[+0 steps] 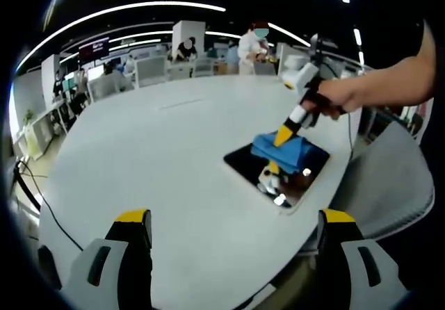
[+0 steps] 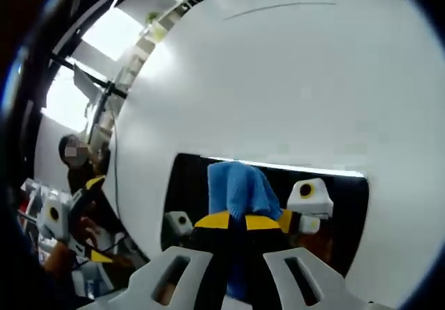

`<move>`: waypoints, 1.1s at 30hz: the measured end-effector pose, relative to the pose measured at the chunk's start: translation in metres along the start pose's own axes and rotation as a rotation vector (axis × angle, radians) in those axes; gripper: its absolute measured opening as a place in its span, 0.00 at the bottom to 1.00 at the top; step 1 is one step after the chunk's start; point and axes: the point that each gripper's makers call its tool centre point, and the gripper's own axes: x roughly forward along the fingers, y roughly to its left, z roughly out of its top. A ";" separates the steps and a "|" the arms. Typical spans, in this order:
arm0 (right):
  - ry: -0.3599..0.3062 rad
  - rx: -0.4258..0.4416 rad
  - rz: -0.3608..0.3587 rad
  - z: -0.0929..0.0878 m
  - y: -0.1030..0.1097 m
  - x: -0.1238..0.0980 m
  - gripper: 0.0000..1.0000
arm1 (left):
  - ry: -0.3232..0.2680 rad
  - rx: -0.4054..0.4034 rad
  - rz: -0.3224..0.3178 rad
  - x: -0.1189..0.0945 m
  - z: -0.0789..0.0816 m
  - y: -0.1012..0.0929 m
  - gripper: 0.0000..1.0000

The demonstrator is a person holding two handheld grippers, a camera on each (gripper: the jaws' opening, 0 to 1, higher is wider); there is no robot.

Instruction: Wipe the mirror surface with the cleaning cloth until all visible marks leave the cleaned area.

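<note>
Presently catalogued: one large rounded white table (image 1: 174, 157), smooth matte top, bare apart from a faint scratch line toward its far side; a grey mesh-backed chair (image 1: 389, 185) stands at its near right edge, and black cables (image 1: 35, 199) trail off its left edge. Beyond the table, an open office with desks, monitors, white partitions and several people, seated and standing. One flat rectangular mirror with a dark glossy surface (image 1: 278, 167) lies on the table near its right edge; no containers are present. One crumpled blue cleaning cloth (image 1: 281, 149), soft woven fabric, sits on the mirror's upper half. The right gripper (image 1: 284, 137), held in a person's hand (image 1: 341, 98) reaching in from the right, comes down at a slant with its yellow-tipped jaws closed on the cloth, pressing it to the glass; in the right gripper view the same cloth (image 2: 236, 188) bunches between the pinched yellow tips (image 2: 238, 221), and the mirror (image 2: 188, 185) reflects the gripper's white parts. The left gripper (image 1: 233, 230) hovers above the near table edge, well apart from the mirror, jaws spread wide and holding nothing.
</note>
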 end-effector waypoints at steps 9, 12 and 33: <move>-0.002 -0.008 -0.005 0.015 -0.003 0.004 0.00 | 0.001 -0.007 0.008 -0.002 -0.001 0.001 0.99; -0.005 -0.008 -0.010 0.019 -0.003 0.005 0.00 | 0.002 -0.009 0.009 -0.003 -0.002 0.001 0.99; -0.007 -0.025 -0.005 0.034 -0.004 0.011 0.00 | 0.007 -0.001 0.006 0.000 0.002 0.001 0.99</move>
